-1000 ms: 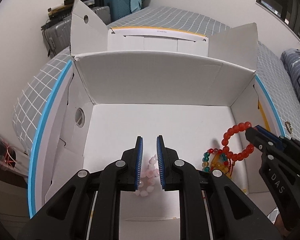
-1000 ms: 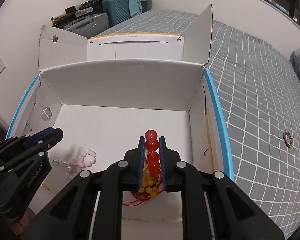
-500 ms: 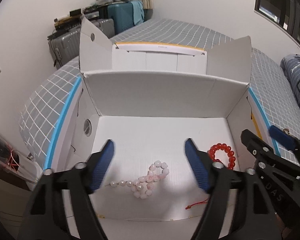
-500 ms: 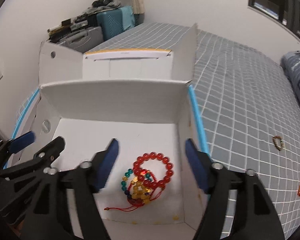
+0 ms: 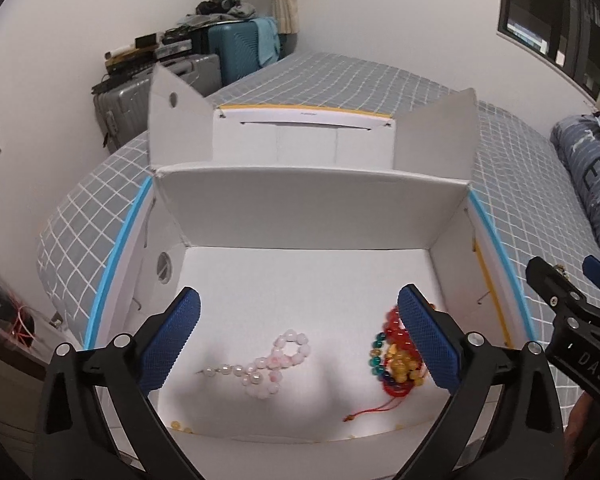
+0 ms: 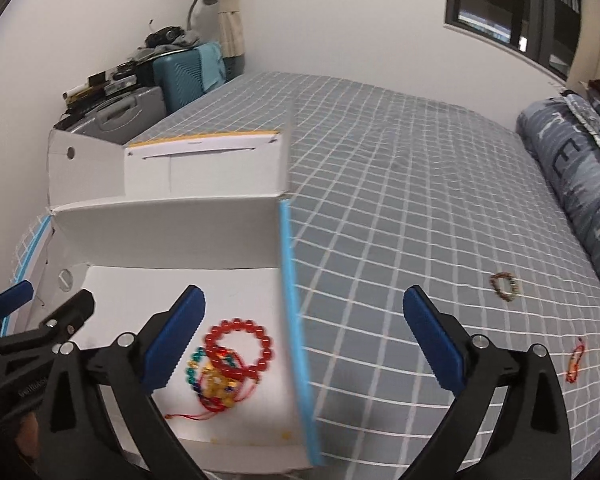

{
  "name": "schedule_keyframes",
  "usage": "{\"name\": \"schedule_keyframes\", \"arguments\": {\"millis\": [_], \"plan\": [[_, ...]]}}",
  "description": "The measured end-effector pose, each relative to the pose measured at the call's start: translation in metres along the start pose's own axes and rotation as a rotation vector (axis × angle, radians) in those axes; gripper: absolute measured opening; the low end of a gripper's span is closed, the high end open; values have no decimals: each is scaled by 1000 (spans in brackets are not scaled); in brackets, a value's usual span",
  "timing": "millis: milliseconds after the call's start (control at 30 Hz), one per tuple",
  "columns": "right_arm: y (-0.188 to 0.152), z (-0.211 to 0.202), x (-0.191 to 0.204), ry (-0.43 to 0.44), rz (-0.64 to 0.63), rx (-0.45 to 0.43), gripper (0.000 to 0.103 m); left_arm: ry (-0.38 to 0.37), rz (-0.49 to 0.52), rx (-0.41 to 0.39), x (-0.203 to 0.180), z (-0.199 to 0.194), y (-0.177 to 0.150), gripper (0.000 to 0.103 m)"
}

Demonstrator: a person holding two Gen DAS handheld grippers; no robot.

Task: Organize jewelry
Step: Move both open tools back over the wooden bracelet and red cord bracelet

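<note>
Judging from the frames, the task is partly done. Two lots of jewelry lie on the floor of the white box [image 5: 308,216]: a pink bead bracelet [image 5: 274,362] near the middle of the box floor, and a red bead bracelet [image 6: 240,346] heaped with multicoloured beads [image 6: 214,384] toward the box's blue-edged right wall. The left claw [image 5: 300,340] is held spread wide over the box, its jaws having just been opening; nothing is pinched, and the pink bracelet lies loose on the floor below the gap. The right claw [image 6: 304,340] is likewise spread, just opened and empty, with the box's right wall below its gap. Two pieces are left out on the checked bed [image 6: 400,184], well apart from the box on its right side: a brownish bead bracelet [image 6: 505,286] and a small red cord piece [image 6: 575,364]. These are judged the remaining pickups. Part of the red heap is hidden behind the left claw's right pad in the left view. The right view is motion-blurred, so bead detail is hard to read. Small yellow beads along the box's near edge are noted, cut off by the rim.
</note>
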State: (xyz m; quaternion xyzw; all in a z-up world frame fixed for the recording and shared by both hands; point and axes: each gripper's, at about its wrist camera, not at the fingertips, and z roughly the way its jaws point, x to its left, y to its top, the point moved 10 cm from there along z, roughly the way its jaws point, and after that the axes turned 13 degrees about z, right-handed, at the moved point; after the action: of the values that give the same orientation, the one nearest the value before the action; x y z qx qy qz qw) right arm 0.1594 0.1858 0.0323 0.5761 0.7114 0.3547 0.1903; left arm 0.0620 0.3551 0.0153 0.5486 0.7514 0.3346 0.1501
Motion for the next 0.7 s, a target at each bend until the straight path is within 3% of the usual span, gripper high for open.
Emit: {"name": "schedule_keyframes", "arguments": {"millis": [333,700], "plan": [[12,-26,-86,-101,66,-42,95,-66,59,-47,-64,-21,19,97],[14,-54,-198,-183,180,-54,95,-152,156,-87,-167,-37,31,97]]}}
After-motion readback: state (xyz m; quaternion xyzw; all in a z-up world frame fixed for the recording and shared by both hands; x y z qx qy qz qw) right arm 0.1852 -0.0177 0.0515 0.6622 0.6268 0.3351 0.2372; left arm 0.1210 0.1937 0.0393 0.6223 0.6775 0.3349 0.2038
